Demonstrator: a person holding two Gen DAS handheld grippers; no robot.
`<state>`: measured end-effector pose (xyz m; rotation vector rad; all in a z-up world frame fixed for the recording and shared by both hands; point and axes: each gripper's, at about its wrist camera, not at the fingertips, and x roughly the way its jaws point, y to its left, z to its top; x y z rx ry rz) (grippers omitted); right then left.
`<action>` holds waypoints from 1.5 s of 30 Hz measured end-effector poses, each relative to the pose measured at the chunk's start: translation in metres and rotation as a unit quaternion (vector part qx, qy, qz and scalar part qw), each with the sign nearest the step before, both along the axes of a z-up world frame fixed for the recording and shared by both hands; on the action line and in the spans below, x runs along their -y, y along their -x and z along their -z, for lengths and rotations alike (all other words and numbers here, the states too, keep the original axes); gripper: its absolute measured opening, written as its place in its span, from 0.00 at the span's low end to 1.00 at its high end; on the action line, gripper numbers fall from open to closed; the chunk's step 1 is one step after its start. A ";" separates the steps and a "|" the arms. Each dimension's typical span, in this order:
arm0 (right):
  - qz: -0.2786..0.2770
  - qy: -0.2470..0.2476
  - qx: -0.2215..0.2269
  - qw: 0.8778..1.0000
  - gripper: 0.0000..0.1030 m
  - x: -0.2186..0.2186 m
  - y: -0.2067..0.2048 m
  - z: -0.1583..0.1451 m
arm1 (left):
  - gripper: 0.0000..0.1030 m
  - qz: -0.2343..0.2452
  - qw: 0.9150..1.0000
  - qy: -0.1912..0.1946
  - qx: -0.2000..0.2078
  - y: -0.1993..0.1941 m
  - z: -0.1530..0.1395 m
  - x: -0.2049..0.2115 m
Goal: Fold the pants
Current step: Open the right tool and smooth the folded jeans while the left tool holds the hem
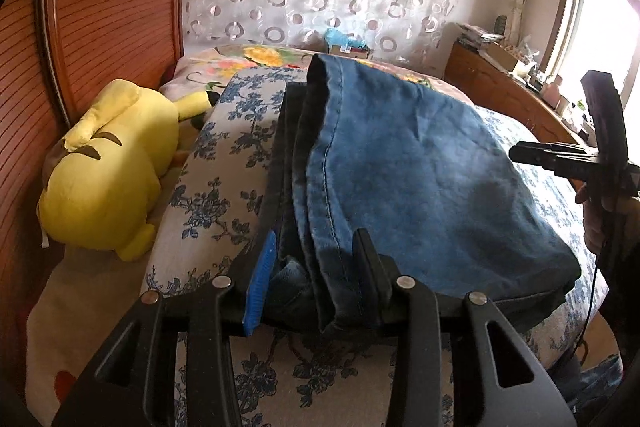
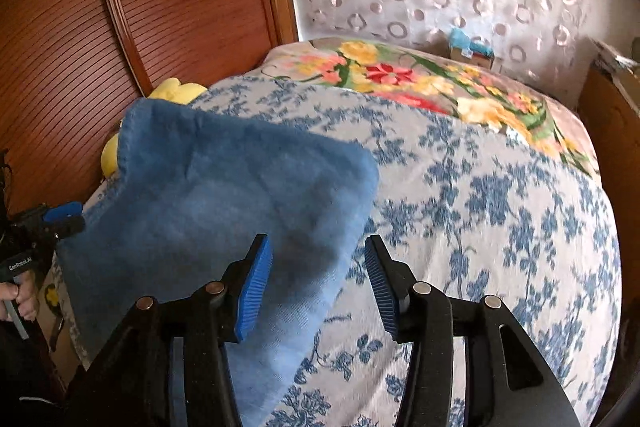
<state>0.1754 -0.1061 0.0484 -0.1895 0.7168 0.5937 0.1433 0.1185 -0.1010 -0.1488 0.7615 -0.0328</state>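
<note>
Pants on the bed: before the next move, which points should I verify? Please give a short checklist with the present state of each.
1. Pants lie folded on the bed cover: ok.
2. Layers lined up: not ok, lower layers stick out along one side.
3. Right gripper empty: ok, open, nothing held.
4. Left gripper clear of the pants: not ok, the folded edge sits between its open jaws.
5. Plush toy apart from the pants: ok.
</note>
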 end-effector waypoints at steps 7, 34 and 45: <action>0.003 -0.005 -0.021 1.000 0.49 0.003 0.007 0.017 | 0.40 -0.002 1.000 -0.004 -0.004 -0.001 0.003 0.001; 0.017 -0.040 -0.070 0.997 0.49 0.007 0.029 0.047 | 0.40 0.023 0.998 -0.027 0.050 0.012 -0.046 0.034; 0.026 -0.053 -0.064 0.996 0.49 0.022 0.078 0.037 | 0.55 0.068 0.997 -0.009 0.038 0.008 -0.035 0.058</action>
